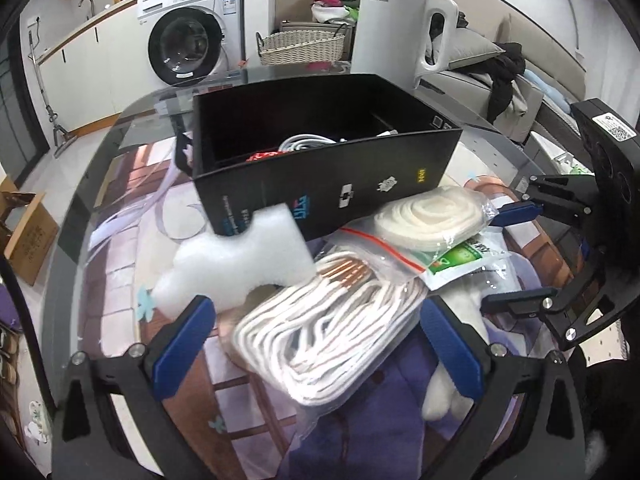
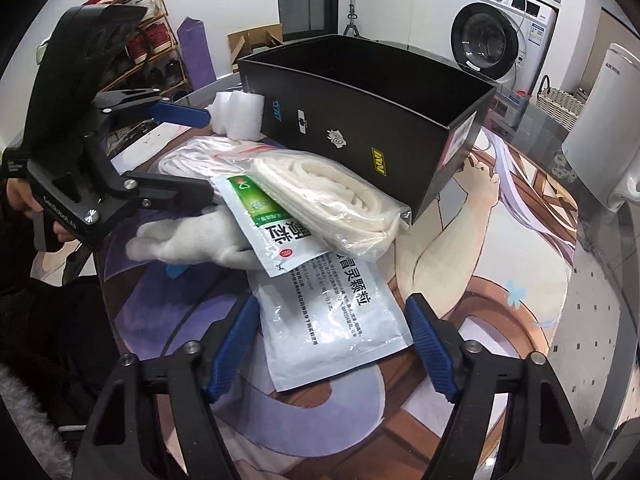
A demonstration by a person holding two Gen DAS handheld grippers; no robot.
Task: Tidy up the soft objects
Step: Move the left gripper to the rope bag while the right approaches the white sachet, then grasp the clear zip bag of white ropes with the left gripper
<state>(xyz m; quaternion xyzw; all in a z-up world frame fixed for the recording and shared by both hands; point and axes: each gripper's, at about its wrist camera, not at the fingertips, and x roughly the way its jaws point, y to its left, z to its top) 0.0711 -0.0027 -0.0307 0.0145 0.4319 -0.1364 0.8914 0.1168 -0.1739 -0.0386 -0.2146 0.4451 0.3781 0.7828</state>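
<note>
The left tool (image 1: 316,344) is seen with its blue-padded fingers (image 1: 182,344) spread wide on either side of a clear plastic bag of coiled white cord (image 1: 320,344); the pads are not pressed against the bag, so nothing is grasped. The right tool (image 2: 334,354) is likewise released: its blue pads (image 2: 430,350) stand apart over a white flat sachet printed with black characters (image 2: 332,320), which lies between them without being pinched. Whether the pads touch the sachet's edges cannot be told.

The soft things are gathered on the round glass surface (image 1: 120,128), just in front of a black rectangular cardboard box (image 1: 320,160) with an open top. A white foam block with a notched outline (image 1: 236,264) is leaned against the box's near left corner. Beside it lies the cord bag, its copper-coloured tips visible at the far end. A second clear bag holding a flat coil of cream rope (image 2: 328,196) is rested against the box wall, overlapping a sachet with a green-and-white label (image 2: 264,224). A white fluffy plush piece (image 2: 192,240) is partly hidden under the sachets. Inside the box, a white coiled cable (image 1: 304,142) and something red-patterned (image 1: 266,156) are glimpsed.

Counted: two tools, one box, one foam block, two bags of cord or rope, two sachets, one plush piece.
</note>
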